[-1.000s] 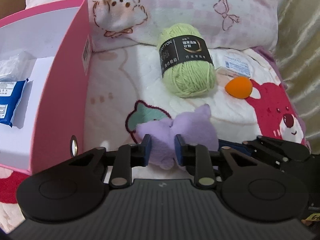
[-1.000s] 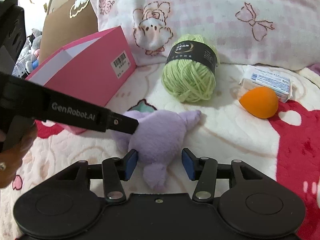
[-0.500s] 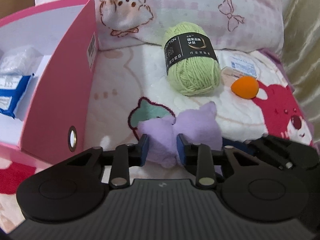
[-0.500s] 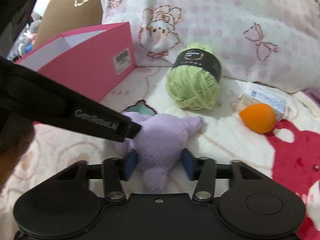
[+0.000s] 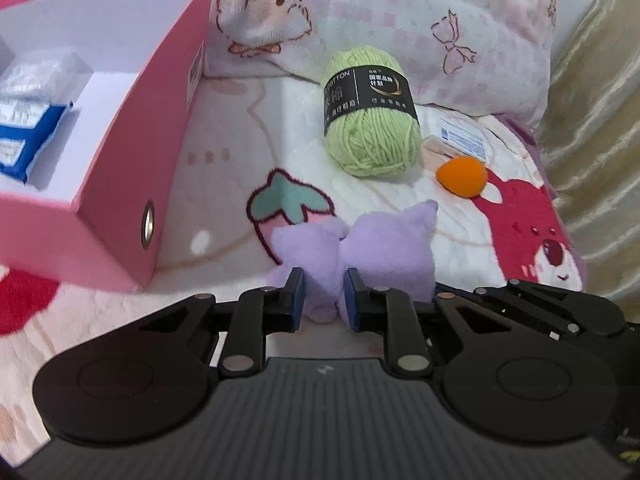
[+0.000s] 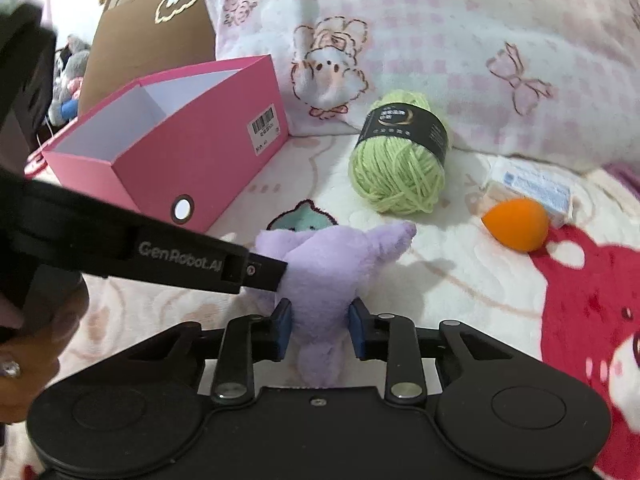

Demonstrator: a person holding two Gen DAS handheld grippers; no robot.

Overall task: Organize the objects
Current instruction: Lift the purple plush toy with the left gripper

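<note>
Two grippers: we pinch one purple plush toy
Left gripper: fingers closing on plush
Right gripper: fingers closing on plush
Pink box: left

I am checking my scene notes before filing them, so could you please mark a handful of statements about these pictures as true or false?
1. Both grippers have the purple plush toy between their pads. True: the left gripper and the right gripper are both closing on it.
2. The green yarn ball lies inside the pink box. False: it lies on the blanket, in front of the pillow.
3. The orange sponge lies beside a small white packet. True.
4. The pink box is closed with a lid. False: it is open, with a blue and white packet inside.
5. The yarn carries a black label band. True.
</note>
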